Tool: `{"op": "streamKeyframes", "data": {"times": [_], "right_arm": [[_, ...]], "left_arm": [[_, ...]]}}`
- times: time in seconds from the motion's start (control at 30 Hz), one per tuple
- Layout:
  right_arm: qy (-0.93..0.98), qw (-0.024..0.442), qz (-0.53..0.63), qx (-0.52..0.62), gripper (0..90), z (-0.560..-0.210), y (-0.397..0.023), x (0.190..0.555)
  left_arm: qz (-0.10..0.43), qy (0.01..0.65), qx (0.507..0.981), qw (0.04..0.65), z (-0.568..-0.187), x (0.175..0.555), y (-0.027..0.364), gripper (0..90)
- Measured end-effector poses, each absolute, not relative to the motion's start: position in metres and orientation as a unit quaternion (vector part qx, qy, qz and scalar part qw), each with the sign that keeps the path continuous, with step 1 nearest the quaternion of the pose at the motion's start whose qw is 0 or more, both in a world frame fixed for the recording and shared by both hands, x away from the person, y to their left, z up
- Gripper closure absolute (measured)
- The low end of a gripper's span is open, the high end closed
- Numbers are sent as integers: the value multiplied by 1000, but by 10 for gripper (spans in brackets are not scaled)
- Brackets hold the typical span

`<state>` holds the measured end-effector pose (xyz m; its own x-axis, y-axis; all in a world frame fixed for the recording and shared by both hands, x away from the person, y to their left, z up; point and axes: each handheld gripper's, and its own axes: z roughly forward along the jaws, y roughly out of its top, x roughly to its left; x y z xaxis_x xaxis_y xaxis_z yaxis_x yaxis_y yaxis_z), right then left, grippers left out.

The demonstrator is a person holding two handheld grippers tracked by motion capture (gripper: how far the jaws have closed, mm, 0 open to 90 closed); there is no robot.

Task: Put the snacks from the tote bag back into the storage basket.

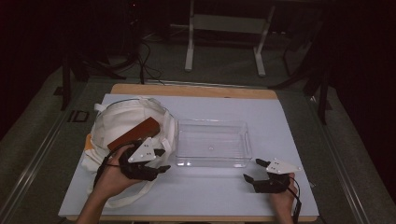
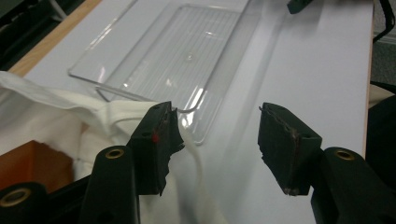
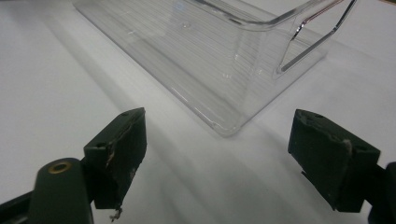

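Note:
A clear plastic tray [image 1: 211, 143] sits in the middle of the white table sheet, with nothing in it. To its left lies a cream cloth bag [image 1: 116, 123] with a brown wooden block [image 1: 135, 133] resting in its mouth. My left gripper [image 1: 161, 161] hovers open over the bag's front edge, just left of the tray [image 2: 140, 70]; its left pad [image 2: 159, 135] is beside a strap of the bag [image 2: 70, 116]. The block's orange corner [image 2: 28, 163] shows low at the left. My right gripper [image 1: 254, 170] stands open near the tray's front right corner [image 3: 224, 121], with nothing between its jaws.
The white sheet [image 1: 280, 126] covers a wooden tabletop [image 1: 191, 90]. Beyond the table's far edge are a white metal frame [image 1: 224, 37] and dark cables [image 1: 144, 60] on the floor. Grey floor flanks both sides.

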<state>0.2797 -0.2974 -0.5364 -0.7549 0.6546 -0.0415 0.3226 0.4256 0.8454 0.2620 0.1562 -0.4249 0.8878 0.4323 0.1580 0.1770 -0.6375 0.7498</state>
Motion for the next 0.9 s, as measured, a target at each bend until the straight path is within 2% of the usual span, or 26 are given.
{"op": "streamKeyframes", "data": {"times": [0.57, 0.9], "right_arm": [[823, 186, 446, 298, 193, -536, -297, 280], [824, 187, 446, 297, 193, -536, -297, 280]], "left_arm": [[187, 182, 891, 371, -412, 281, 183, 450], [192, 211, 891, 354, -415, 294, 205, 447]]}}
